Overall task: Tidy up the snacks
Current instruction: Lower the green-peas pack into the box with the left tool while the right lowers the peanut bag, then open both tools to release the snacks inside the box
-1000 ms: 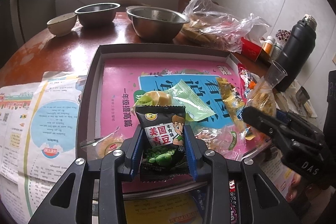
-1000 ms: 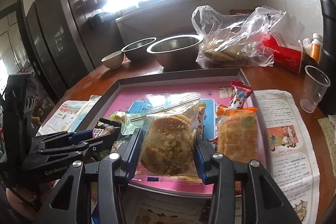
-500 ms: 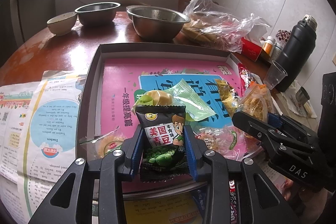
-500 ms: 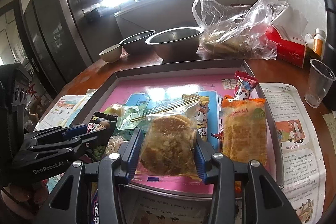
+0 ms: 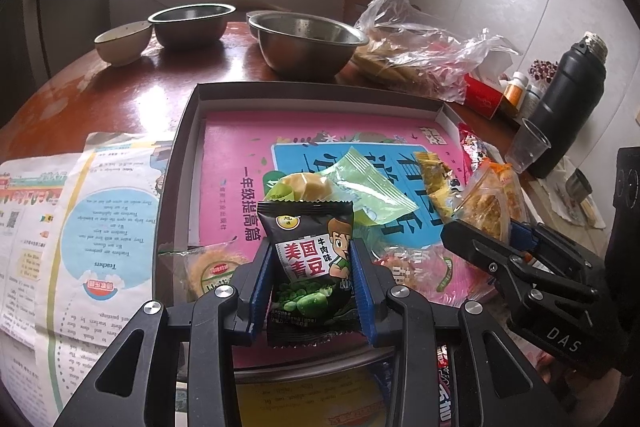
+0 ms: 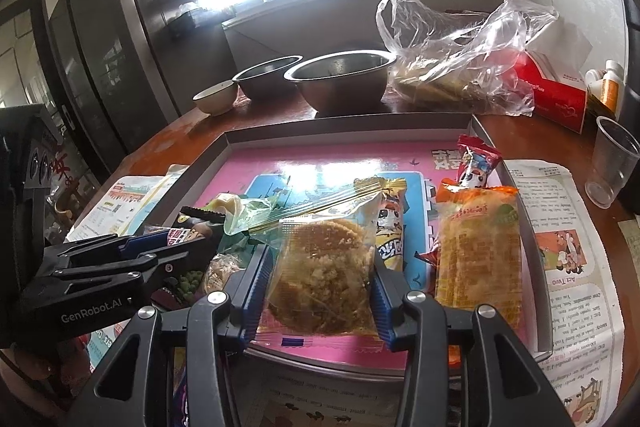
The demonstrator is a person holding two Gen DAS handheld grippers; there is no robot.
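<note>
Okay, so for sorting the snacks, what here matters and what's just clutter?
Matters: green pea packet in left gripper; crumbly cake packet in right gripper; tray.

Clutter: steel bowls, flask, plastic cup, plastic bag.

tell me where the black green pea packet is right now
The black green pea packet is clamped upright in the left gripper, low centre of the left wrist view, over the tray's near edge.

The black pea packet point(image 5: 310, 259) reads 美国青豆, with 牛肉味 smaller beside it. The pink sheet lining the tray point(image 5: 232, 147) carries 一年级提高篇 (upside down from here). The left newspaper point(image 5: 100, 227) shows "Teachers", the right newspaper point(image 6: 568, 267) "Act Two". The right gripper point(image 5: 480, 227) bears "DAS", the left gripper point(image 6: 188, 247) "GenRobot.AI".
</note>
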